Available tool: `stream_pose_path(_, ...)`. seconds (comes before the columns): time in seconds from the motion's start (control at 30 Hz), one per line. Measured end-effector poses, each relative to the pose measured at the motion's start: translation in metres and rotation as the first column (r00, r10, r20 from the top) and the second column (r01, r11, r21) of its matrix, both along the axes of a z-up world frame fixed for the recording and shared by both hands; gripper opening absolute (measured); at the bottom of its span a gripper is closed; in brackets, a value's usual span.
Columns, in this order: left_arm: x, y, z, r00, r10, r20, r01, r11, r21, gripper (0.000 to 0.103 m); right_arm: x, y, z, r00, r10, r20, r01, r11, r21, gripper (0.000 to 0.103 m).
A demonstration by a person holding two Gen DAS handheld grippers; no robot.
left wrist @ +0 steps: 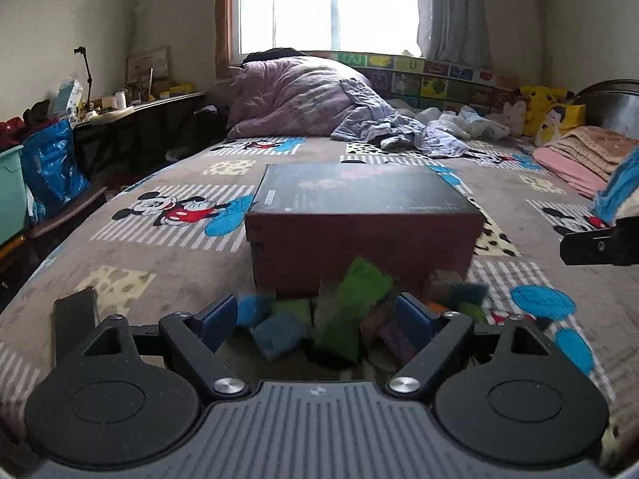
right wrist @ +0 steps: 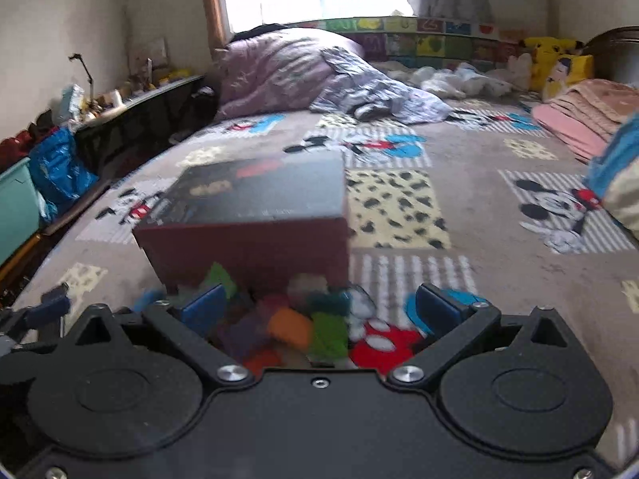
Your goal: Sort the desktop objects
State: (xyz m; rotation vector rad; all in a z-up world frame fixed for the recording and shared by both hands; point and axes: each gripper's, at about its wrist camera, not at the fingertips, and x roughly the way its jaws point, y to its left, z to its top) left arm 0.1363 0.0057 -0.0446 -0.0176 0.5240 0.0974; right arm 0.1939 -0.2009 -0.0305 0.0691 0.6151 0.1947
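Bed (left wrist: 167,263) under a cartoon-mouse blanket, filling both views. On it, mid-bed, a dark red box (left wrist: 359,235) with a black lid, closed, taken here as the landmark. Behind the box, toward the window, a heaped lilac quilt (left wrist: 295,95); right of that heap, far from the box, a yellow plush toy (left wrist: 539,99) and folded pink blankets (left wrist: 575,155). Left of the box, off the bed edge, a blue plastic bag (left wrist: 50,167) beside a dark desk (left wrist: 159,115) crowded with small items. Directly in front of the box, touching or nearly touching its near side, a loose pile of small coloured blocks (left wrist: 343,319), blurred: a green block (left wrist: 363,283) tilted up against the box front, a blue block (left wrist: 275,333) lower left, an orange block (right wrist: 289,325) clearer in the right wrist view. Left gripper (left wrist: 319,319) in front of the box, over the pile, jaws spread wide, blue pads on either side of the blocks, gripping nothing. Right gripper (right wrist: 319,309) in front of the box and toward its right corner, jaws likewise wide apart, empty, the pile's right half lying between them.
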Motion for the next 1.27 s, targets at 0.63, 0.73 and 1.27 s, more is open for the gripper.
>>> stream_pose_path(0.63,-0.127,-0.010,0.047,0.998,-0.047,0.036,0.048,0.998,-0.028,0.086,-0.122,0.000,0.011,1.000,-0.015,-0.016,0.015,1.000,-0.014,0.102)
stream_pose_path(0.73,-0.142,-0.012,0.053,0.998,-0.042,0.051,0.042,0.999,-0.010,0.086,-0.137,0.003,0.013,1.000,0.001,-0.016,-0.001,1.000,-0.024,0.102)
stream_pose_path(1.27,-0.168,-0.027,0.063,0.996,-0.059,0.068,0.058,0.998,0.023,0.086,-0.174,0.006,0.021,0.999,0.040,0.020,-0.040,0.999,-0.013,0.102)
